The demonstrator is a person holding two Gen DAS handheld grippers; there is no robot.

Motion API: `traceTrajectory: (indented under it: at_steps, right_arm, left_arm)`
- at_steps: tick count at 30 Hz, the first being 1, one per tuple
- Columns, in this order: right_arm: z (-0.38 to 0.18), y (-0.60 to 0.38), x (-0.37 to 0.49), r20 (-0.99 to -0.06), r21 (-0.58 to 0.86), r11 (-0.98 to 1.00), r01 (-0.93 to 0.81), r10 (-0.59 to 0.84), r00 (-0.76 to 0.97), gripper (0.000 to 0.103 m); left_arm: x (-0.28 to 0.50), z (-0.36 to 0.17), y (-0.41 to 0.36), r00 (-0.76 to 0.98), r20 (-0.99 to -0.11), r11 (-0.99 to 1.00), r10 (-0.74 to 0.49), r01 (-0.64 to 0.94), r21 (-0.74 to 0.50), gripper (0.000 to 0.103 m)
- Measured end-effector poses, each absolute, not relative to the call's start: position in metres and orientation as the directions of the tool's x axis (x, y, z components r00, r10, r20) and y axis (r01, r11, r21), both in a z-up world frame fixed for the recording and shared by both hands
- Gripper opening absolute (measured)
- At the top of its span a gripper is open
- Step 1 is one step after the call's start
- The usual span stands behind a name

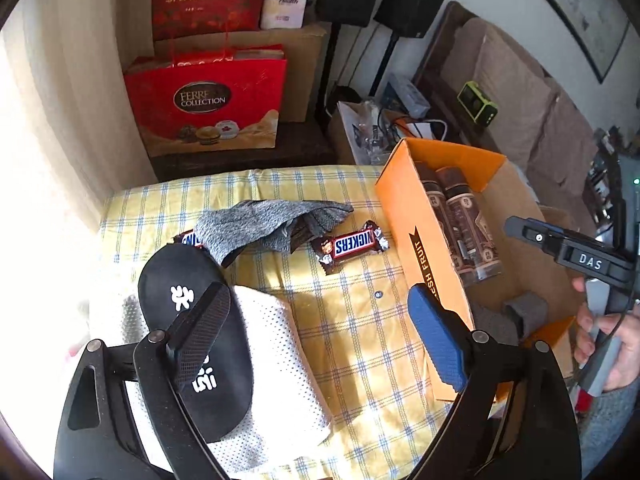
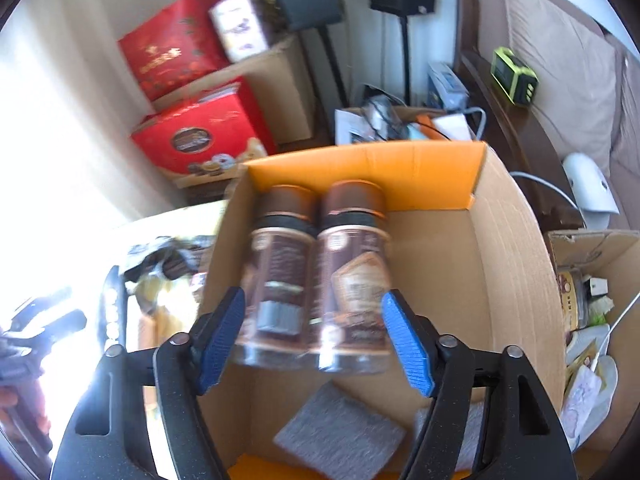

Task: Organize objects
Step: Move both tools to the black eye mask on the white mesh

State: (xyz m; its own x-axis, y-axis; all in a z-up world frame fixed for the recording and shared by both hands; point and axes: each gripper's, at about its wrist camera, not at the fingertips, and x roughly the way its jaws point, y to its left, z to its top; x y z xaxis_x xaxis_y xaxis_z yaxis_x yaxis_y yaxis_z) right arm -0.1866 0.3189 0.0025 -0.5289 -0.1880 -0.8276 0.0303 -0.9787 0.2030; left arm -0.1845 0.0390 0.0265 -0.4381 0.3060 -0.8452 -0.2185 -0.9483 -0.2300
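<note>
My left gripper [image 1: 320, 332] is open and empty above a yellow checked cloth [image 1: 352, 320]. Under its left finger a black insole [image 1: 192, 320] lies on a white mesh cloth [image 1: 280, 344]. A grey sock [image 1: 260, 224] and a Snickers bar [image 1: 352, 245] lie farther back; a second bar [image 1: 188, 238] peeks out from under the sock. The orange cardboard box [image 1: 412, 216] at right holds two brown bottles [image 1: 464, 224] and grey socks [image 1: 524, 312]. My right gripper [image 2: 312, 340] is open above the box [image 2: 512, 272], over the bottles [image 2: 316, 280] and a grey sock [image 2: 340, 436]. It also shows in the left wrist view [image 1: 568, 252].
Red gift bags [image 1: 208, 100] and a cardboard carton [image 1: 296, 72] stand behind the table. A sofa [image 1: 532, 112] with a green device [image 1: 478, 102] lies at right. Another open carton of clutter [image 2: 592, 280] sits right of the orange box.
</note>
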Motion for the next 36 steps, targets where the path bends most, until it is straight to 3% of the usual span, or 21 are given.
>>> traceTrajectory:
  at_steps: [4,8,16,26,36]
  right_arm:
    - [0.017,0.291,-0.173,-0.814,0.183,-0.979,0.092,-0.204,-0.544,0.082]
    - [0.023,0.262,-0.161,-0.814,0.177,-0.974,0.143,-0.226,-0.536,0.084]
    - [0.024,0.206,-0.142,-0.811,0.165,-0.958,0.236,-0.268,-0.521,0.084]
    - [-0.006,0.137,-0.126,-0.828,0.127,-0.932,0.34,-0.288,-0.481,0.084]
    - [-0.062,0.11,-0.131,-0.864,0.146,-0.938,0.316,-0.276,-0.42,0.078]
  left_arm:
    - [-0.173,0.028,0.014,-0.445,-0.844,-0.953,0.3,-0.186,-0.241,0.09]
    - [-0.161,0.034,-0.01,-0.481,-0.834,-0.962,0.272,-0.166,-0.218,0.102]
    - [-0.144,0.016,-0.061,-0.481,-0.858,-0.983,0.183,-0.088,-0.16,0.102]
    - [-0.123,-0.044,-0.096,-0.425,-0.883,-0.977,0.2,-0.017,-0.213,0.099]
    - [-0.121,-0.072,-0.119,-0.413,-0.882,-0.961,0.225,0.053,-0.27,0.097]
